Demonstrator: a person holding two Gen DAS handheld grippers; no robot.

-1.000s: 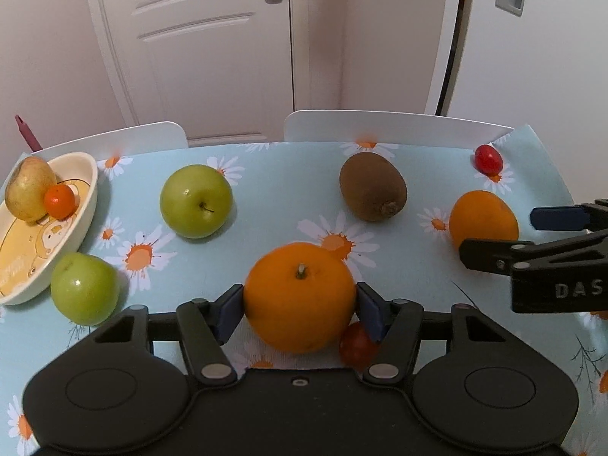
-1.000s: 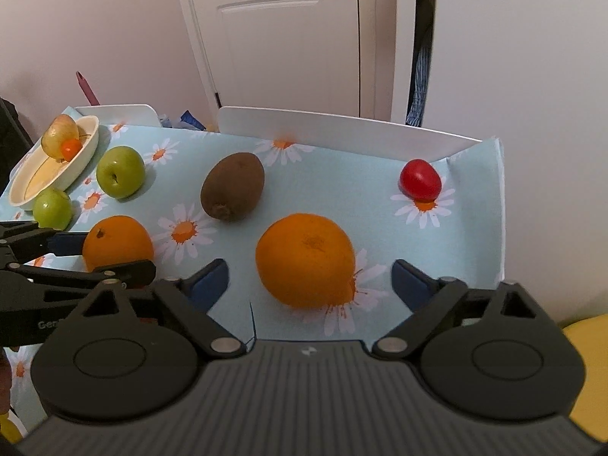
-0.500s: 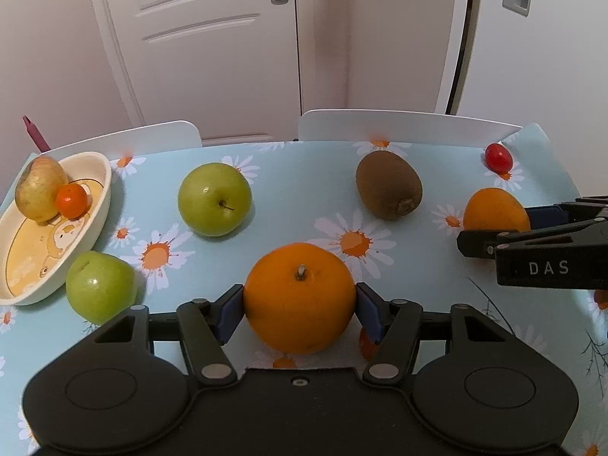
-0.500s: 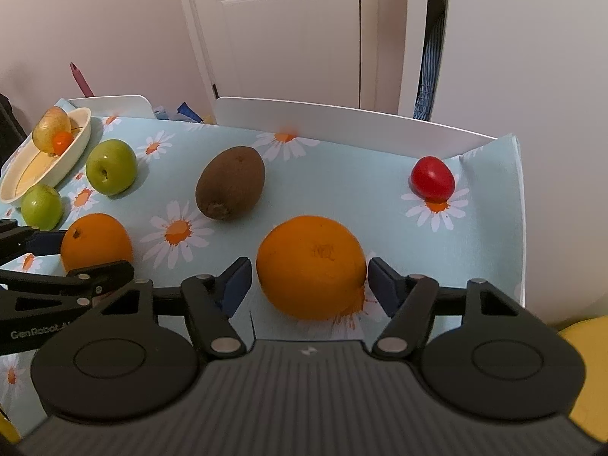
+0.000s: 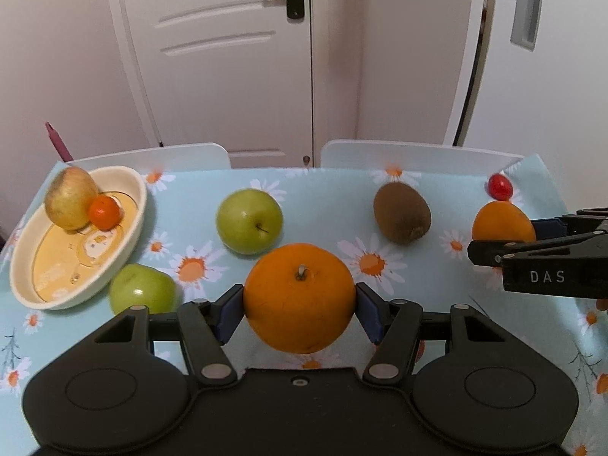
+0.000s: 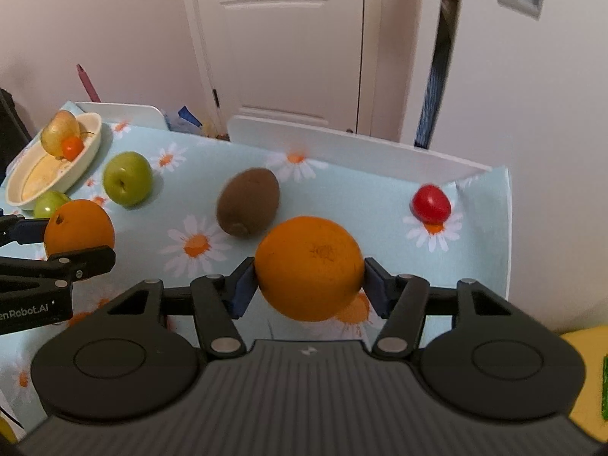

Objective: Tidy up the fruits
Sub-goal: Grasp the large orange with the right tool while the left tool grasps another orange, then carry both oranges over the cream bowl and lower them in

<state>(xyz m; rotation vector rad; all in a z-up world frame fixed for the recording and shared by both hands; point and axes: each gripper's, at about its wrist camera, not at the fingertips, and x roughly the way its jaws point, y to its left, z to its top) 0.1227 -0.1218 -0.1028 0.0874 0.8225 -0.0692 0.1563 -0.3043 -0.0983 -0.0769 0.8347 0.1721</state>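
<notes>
My left gripper [image 5: 300,313] is shut on a stemmed orange [image 5: 300,288] and holds it just above the daisy tablecloth. My right gripper [image 6: 308,290] has its jaws closing on a second orange [image 6: 308,262], with both blue pads touching its sides. Each view shows the other gripper and its orange at the frame edge. A cream bowl [image 5: 138,205] at the far left holds a yellowish fruit [image 5: 70,203] and a small orange-red tomato [image 5: 103,211].
Two green apples [image 5: 249,226] [image 5: 142,298] lie near the bowl. A kiwi [image 5: 401,212] sits mid-table and a red cherry tomato [image 5: 500,186] near the far right corner. White chair backs [image 5: 410,154] stand behind the table, and its right edge drops off.
The right jaws came in from wide open until the pads met the orange. The left gripper rose a little with its orange, which now hides the small red tomato beneath it.
</notes>
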